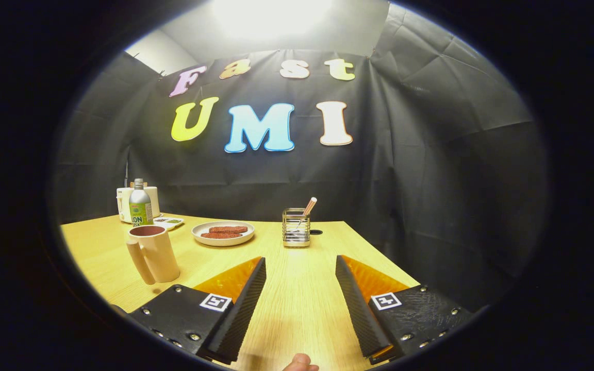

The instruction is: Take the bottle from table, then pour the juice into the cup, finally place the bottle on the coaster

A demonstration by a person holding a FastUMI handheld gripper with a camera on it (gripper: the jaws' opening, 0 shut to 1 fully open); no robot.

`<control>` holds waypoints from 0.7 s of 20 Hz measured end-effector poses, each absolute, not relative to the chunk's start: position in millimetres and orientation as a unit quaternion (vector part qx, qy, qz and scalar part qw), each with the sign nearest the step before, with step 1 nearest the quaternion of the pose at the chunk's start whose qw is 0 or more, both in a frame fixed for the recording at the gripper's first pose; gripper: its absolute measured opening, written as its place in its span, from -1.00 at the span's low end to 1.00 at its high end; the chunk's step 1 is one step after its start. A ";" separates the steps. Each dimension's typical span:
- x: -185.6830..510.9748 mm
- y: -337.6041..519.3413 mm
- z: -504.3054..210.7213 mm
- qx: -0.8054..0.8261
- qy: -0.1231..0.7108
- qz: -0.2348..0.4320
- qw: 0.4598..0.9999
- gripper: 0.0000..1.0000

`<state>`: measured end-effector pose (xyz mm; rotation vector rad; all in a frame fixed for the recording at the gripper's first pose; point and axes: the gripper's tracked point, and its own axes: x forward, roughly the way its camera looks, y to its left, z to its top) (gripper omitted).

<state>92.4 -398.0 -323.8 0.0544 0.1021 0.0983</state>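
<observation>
A small bottle (pixel 140 204) with a green label and a silver cap stands upright far beyond my left finger, near the table's back left. It rests on or just by a pale flat coaster (pixel 169 222); I cannot tell which. A beige cup (pixel 152 253) with a big handle stands closer, just ahead of my left finger and to its left. My gripper (pixel 300 265) hovers over the wooden table (pixel 297 304), open, with only bare tabletop between the fingers.
A white plate (pixel 223 233) with two reddish strips lies mid-table beyond the fingers. A wire holder (pixel 296 227) with a straw-like stick stands ahead, slightly right of centre. A cream box (pixel 123 202) sits behind the bottle. A fingertip (pixel 299 363) shows between the finger bases.
</observation>
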 end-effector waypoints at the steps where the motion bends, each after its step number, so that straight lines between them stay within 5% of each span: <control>1: 91.5 -397.9 -324.4 0.028 0.052 0.049 0.997 0.67; 14: 91.5 -398.0 -324.1 0.026 0.051 0.049 0.997 0.67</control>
